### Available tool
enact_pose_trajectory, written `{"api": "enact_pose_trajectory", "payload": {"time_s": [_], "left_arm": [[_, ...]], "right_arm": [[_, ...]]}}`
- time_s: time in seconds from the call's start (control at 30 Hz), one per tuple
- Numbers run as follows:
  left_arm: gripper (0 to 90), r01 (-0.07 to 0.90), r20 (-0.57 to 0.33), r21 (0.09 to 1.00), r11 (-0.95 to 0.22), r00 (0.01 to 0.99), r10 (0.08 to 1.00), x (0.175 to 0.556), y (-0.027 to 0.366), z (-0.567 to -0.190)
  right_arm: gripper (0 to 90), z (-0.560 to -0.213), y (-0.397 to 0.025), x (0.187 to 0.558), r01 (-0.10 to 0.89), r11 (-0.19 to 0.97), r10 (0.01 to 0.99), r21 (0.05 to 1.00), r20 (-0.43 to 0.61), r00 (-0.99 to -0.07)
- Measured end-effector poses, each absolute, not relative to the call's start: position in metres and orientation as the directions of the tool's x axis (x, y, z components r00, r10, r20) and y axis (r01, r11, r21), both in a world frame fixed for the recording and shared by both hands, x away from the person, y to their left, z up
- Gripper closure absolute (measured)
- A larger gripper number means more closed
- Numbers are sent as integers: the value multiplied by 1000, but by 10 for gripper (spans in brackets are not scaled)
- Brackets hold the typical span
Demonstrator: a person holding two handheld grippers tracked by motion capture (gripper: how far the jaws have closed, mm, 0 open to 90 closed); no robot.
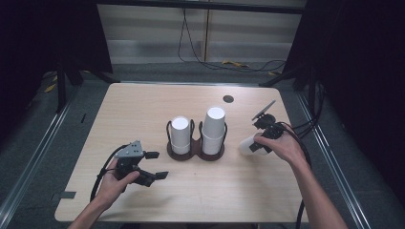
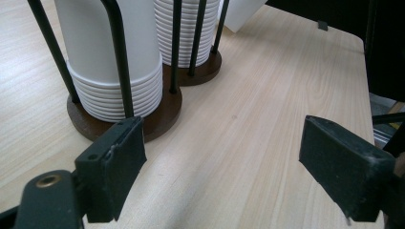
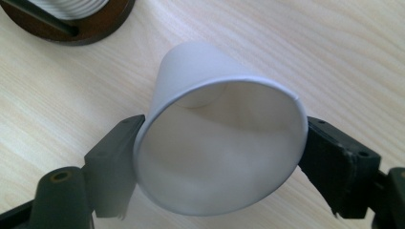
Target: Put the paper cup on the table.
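A black wire holder on brown round bases (image 1: 196, 152) stands at the table's middle with two stacks of white paper cups. The left stack (image 1: 180, 133) is shorter than the right stack (image 1: 214, 129). My right gripper (image 1: 254, 143) is to the right of the holder, shut on a single white cup (image 1: 247, 145) held on its side low over the table. In the right gripper view the cup (image 3: 219, 148) sits between the jaws with its mouth toward the camera. My left gripper (image 1: 157, 165) stands open and empty at the front left, pointed at the holder (image 2: 157, 114).
The light wooden table (image 1: 143, 105) has a small dark round hole (image 1: 228, 98) near its far edge. Cables run from both grippers over the table's front and right edges. Bare table lies between the left gripper (image 2: 229, 162) and the holder.
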State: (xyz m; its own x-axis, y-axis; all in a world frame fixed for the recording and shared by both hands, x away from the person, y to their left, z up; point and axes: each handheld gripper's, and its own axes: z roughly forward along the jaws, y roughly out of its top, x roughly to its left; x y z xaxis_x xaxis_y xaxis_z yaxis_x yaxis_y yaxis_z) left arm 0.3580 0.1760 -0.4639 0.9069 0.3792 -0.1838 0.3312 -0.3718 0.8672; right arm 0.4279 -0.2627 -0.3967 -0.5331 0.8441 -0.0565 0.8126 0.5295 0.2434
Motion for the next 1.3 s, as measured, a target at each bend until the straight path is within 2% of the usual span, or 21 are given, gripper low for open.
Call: {"api": "enact_pose_trajectory", "payload": {"time_s": [0.53,0.83,1.3], "left_arm": [[158,331,-184,868,-369,906,382,358,177,-464],[158,330,-182,867,-373,907,379,358,178,-464],[158,331,-183,867,-371,906,382,358,177,-464]], "right_arm": [[176,-398,-257,436,804,503,853,316,-29,-522],[171,-413,-251,439,806,482,859,344,-7,-512],[168,-415,-257,426,798,421,879,432,23,-476]]}}
